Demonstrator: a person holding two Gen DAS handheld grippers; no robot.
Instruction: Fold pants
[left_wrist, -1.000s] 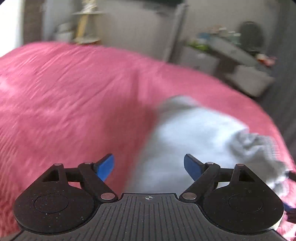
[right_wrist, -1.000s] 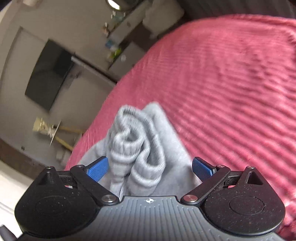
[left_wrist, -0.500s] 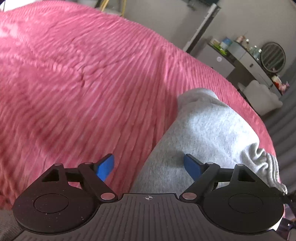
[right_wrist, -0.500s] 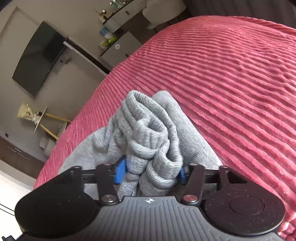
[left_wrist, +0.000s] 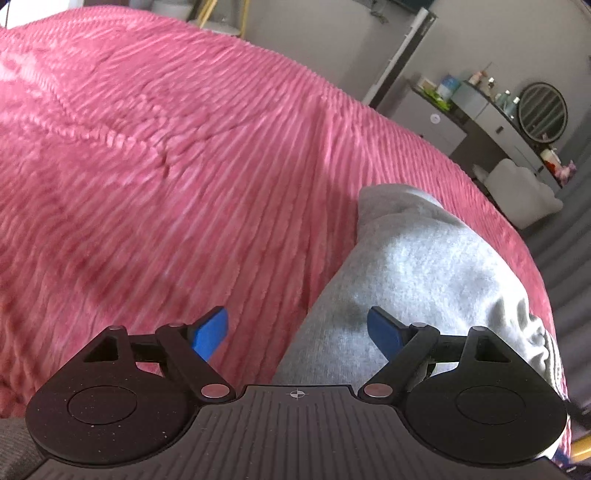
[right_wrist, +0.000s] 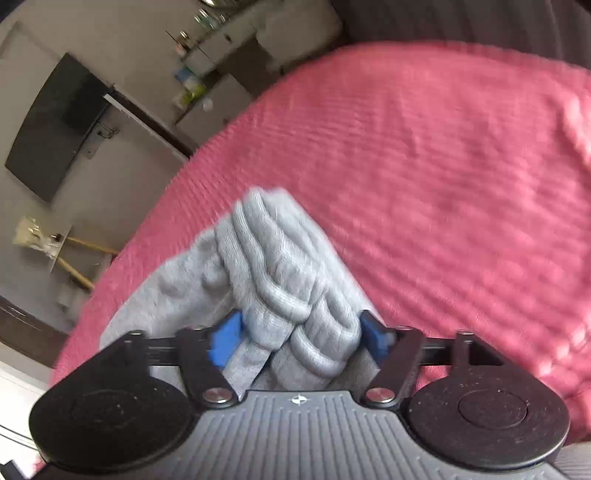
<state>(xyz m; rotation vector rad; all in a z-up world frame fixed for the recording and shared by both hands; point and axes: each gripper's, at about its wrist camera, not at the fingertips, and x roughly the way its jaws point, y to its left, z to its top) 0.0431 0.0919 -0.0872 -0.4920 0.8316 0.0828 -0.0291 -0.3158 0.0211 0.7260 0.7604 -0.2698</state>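
Around pants (right_wrist: 291, 291), right hand-held gripper (right_wrist: 299, 338) opening

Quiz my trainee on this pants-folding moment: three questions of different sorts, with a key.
1. True or false: the left gripper is shut on the pants.
2. What do the pants lie on? A: wooden table. B: pink ribbed blanket. C: tiled floor.
3. Which part of the pants sits between the right gripper pads?

Key
1. False: it is open and holds nothing.
2. B.
3. The ribbed cuffs, bunched together. The pads touch them while the jaws are opening.
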